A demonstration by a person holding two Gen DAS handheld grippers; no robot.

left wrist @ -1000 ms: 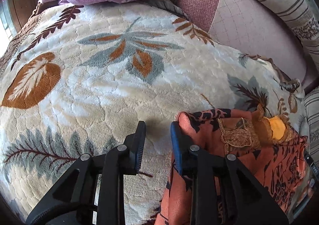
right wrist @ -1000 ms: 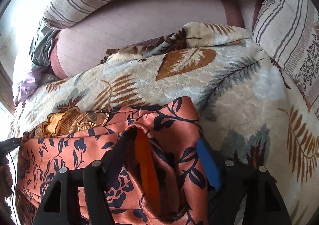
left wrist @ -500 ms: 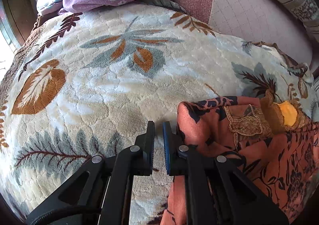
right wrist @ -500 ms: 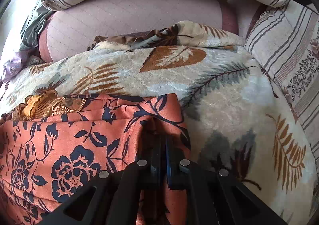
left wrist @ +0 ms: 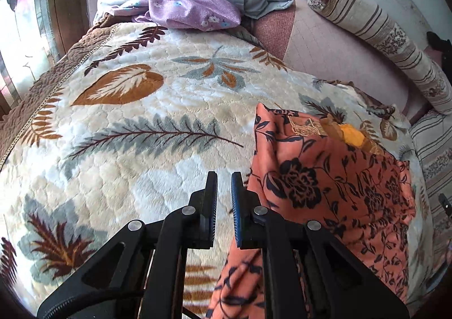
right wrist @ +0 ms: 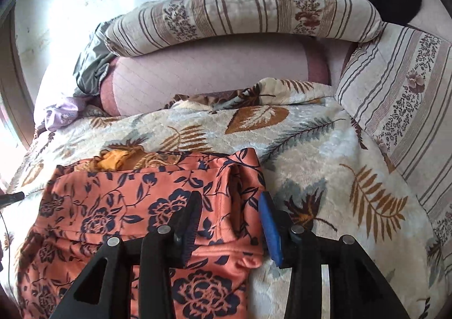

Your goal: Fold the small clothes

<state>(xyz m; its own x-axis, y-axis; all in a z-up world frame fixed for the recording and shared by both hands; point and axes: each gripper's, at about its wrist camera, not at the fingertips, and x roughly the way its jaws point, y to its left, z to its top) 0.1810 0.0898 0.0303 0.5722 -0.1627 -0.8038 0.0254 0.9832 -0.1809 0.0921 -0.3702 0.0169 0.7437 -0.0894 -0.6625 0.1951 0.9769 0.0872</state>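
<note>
Where a plush cream leaf-patterned blanket point(left wrist: 147, 132) covers the bed, the orange floral satin garment point(right wrist: 135, 214) lies beneath the right hand-held gripper point(right wrist: 230, 216), fingers apart; the left hand-held gripper point(left wrist: 224, 191), nearly together and empty, sits beside its edge.

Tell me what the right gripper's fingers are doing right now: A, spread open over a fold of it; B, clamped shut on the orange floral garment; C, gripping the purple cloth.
A: the right gripper has its fingers apart, straddling a fold of the orange floral garment.
</note>
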